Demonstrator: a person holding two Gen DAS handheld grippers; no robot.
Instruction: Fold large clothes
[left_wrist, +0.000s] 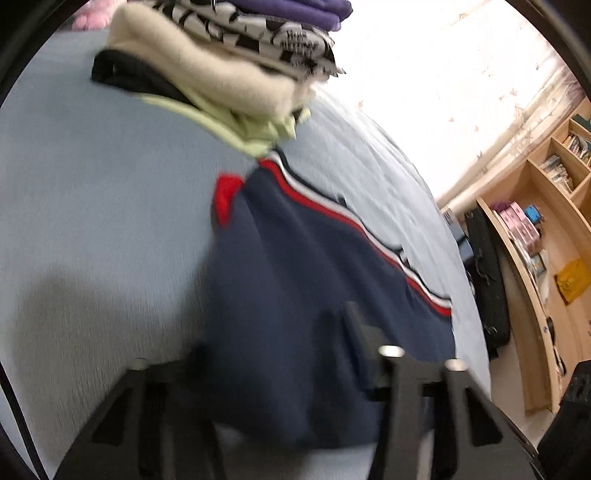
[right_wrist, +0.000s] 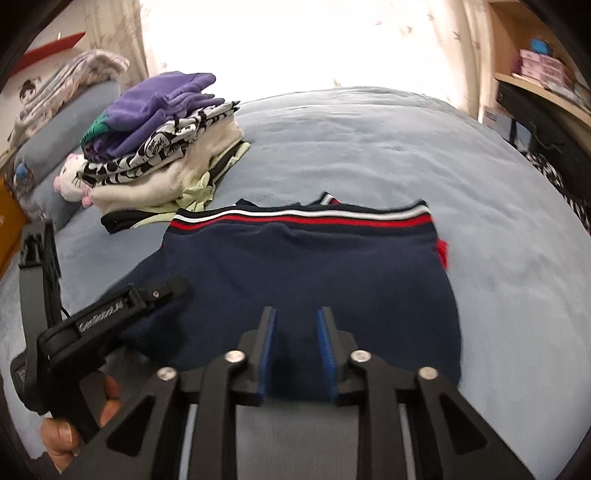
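A navy garment (left_wrist: 303, 258) (right_wrist: 295, 266) with a red and white striped band lies folded on the light blue bed (left_wrist: 92, 184) (right_wrist: 369, 147). My right gripper (right_wrist: 295, 317) is at the middle of its near edge, and the navy cloth fills the gap between the blue pads (right_wrist: 267, 354). My left gripper (left_wrist: 280, 332) is at the garment's near left corner. Cloth bunches between its fingers and hides the left one, and the view is blurred. In the right wrist view the left gripper (right_wrist: 162, 291) shows as a black tool held by a hand (right_wrist: 62, 439).
A stack of folded clothes (left_wrist: 229, 62) (right_wrist: 162, 147) stands on the bed just beyond the garment's far left corner. Pillows (right_wrist: 62, 129) and a plush toy (right_wrist: 70, 181) lie behind it. A wooden bookshelf (left_wrist: 535, 221) (right_wrist: 535, 66) and a black bag (left_wrist: 487, 277) flank the bed's right side.
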